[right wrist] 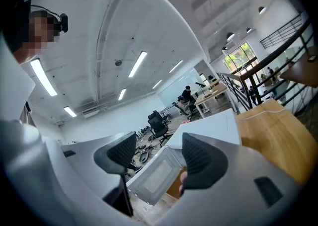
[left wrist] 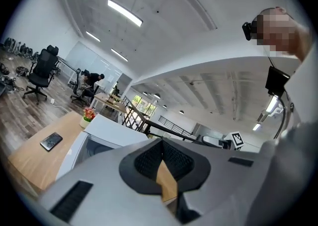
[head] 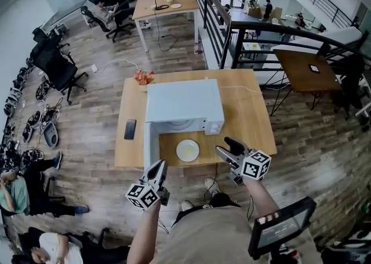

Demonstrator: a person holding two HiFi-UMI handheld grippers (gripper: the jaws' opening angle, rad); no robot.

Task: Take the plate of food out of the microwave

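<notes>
A white microwave (head: 184, 106) stands on a wooden table (head: 249, 112) with its door (head: 151, 147) swung open to the left. A white plate (head: 188, 150) with pale contents lies on the table just in front of the open cavity. My left gripper (head: 157, 167) hovers off the table's near edge, below the door, jaws shut and empty; in the left gripper view the left gripper (left wrist: 161, 163) points over the microwave (left wrist: 114, 133). My right gripper (head: 225, 145) is open, right of the plate and apart from it. In its own view, the right gripper (right wrist: 159, 155) holds nothing and frames the door (right wrist: 156, 178).
A black phone (head: 130, 129) lies on the table left of the microwave, and a small pot of flowers (head: 143, 76) stands at the back left corner. A black railing (head: 232, 31) runs behind the table. Office chairs and seated people are to the left.
</notes>
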